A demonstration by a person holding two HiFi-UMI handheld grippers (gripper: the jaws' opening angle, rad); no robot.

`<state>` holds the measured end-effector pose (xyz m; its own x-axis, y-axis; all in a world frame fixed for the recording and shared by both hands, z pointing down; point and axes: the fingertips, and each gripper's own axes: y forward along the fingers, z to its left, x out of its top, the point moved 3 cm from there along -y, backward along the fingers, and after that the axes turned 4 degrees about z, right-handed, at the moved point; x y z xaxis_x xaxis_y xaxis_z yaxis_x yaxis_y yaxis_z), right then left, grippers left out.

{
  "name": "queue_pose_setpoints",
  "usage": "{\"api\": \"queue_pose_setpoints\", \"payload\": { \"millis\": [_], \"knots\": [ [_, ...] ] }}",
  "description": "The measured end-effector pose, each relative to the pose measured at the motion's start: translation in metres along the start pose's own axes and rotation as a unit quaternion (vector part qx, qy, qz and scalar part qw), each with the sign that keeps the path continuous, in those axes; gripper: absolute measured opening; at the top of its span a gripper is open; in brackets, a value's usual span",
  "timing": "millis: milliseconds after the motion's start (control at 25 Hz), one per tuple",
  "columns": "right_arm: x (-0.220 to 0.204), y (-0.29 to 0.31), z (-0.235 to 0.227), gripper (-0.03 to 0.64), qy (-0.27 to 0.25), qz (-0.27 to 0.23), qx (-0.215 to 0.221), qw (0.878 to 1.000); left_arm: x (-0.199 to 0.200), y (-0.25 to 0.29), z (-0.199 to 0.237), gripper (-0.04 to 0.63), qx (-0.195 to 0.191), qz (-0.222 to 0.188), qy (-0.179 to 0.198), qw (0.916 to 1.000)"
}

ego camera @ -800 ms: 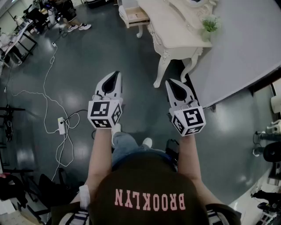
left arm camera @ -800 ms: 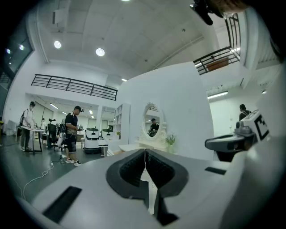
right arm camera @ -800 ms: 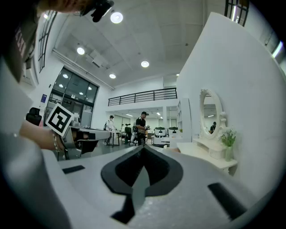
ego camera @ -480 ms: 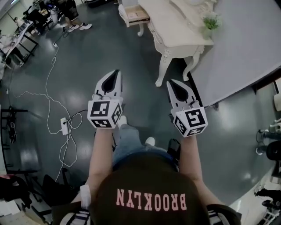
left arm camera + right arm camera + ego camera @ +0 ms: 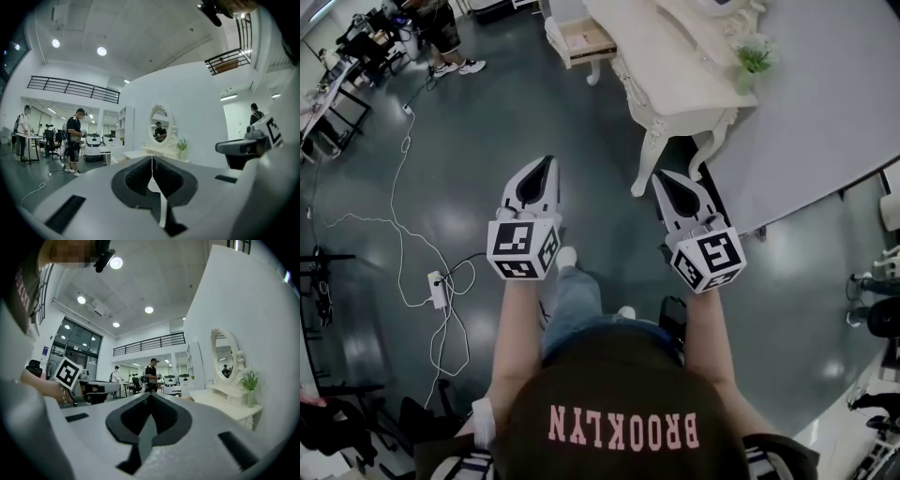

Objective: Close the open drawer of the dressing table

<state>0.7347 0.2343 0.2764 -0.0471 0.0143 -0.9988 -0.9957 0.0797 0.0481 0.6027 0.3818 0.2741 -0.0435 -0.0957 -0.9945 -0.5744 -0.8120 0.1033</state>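
A cream dressing table [image 5: 675, 70] with carved legs stands ahead at the top of the head view, against a pale curved wall. Its open drawer [image 5: 581, 39] sticks out to the left at the table's far end, a light wooden inside showing. My left gripper [image 5: 548, 164] is shut and empty, held level well short of the table. My right gripper [image 5: 659, 178] is also shut and empty, near the table's front leg [image 5: 645, 167]. The table with its oval mirror [image 5: 161, 126] and a small plant [image 5: 250, 380] shows ahead in both gripper views.
A white cable and power strip [image 5: 436, 286] lie on the dark floor at left. A person [image 5: 436, 28] stands at the top left by desks and chairs. Dark equipment [image 5: 872, 309] sits at the right edge. The curved wall [image 5: 825, 103] runs along the right.
The table and drawer have shifted slightly in the head view as I step forward; a foot has swung ahead beneath me. Both grippers stay shut and keep their places in the view.
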Motion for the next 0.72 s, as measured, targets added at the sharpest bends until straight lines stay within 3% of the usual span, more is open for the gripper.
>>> {"api": "queue_pose_setpoints", "payload": {
  "millis": [720],
  "knots": [
    [-0.005, 0.222, -0.018, -0.003, -0.007, 0.049, -0.048, 0.998, -0.004, 0.143, 0.188, 0.006, -0.038, 0.019, -0.023, 0.9988]
  ]
}}
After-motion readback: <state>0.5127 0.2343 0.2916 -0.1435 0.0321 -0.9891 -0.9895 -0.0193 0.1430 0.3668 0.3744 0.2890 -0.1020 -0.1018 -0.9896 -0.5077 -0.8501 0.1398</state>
